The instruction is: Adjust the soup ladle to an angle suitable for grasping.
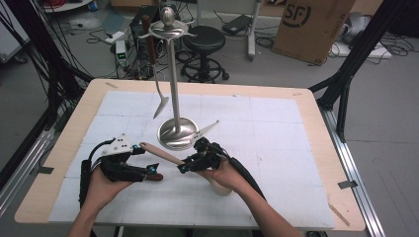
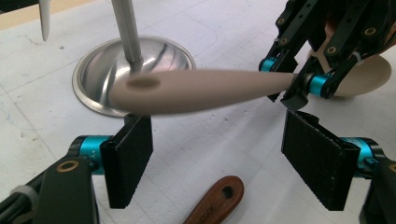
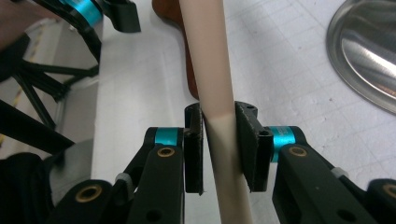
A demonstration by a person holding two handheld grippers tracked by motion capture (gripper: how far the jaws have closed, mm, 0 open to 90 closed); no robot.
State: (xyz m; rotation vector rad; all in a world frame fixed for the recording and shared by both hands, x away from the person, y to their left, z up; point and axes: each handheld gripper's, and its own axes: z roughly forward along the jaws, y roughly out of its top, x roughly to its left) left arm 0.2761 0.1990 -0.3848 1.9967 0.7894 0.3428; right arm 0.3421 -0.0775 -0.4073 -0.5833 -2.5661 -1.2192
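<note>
A beige spoon (image 1: 160, 153) is held off the white mat, its long handle (image 2: 196, 91) pointing left toward the stand and its round head (image 1: 221, 187) under the person's right hand. My right gripper (image 1: 184, 165) is shut on the handle (image 3: 210, 60), with a pad pressed on each side. My left gripper (image 1: 153, 170) sits open just left of it. Its wide-set pads (image 2: 128, 154) stand below the handle's holed end without touching it. A brown wooden handle (image 2: 217, 200) lies on the mat beneath the left gripper.
A steel utensil stand (image 1: 174, 79) with a round base (image 2: 98, 70) rises mid-table. A spatula with a dark handle (image 1: 150, 49) hangs from its top hook. A metal utensil (image 1: 207, 129) lies against the base. The wooden table edge (image 1: 64, 138) frames the mat.
</note>
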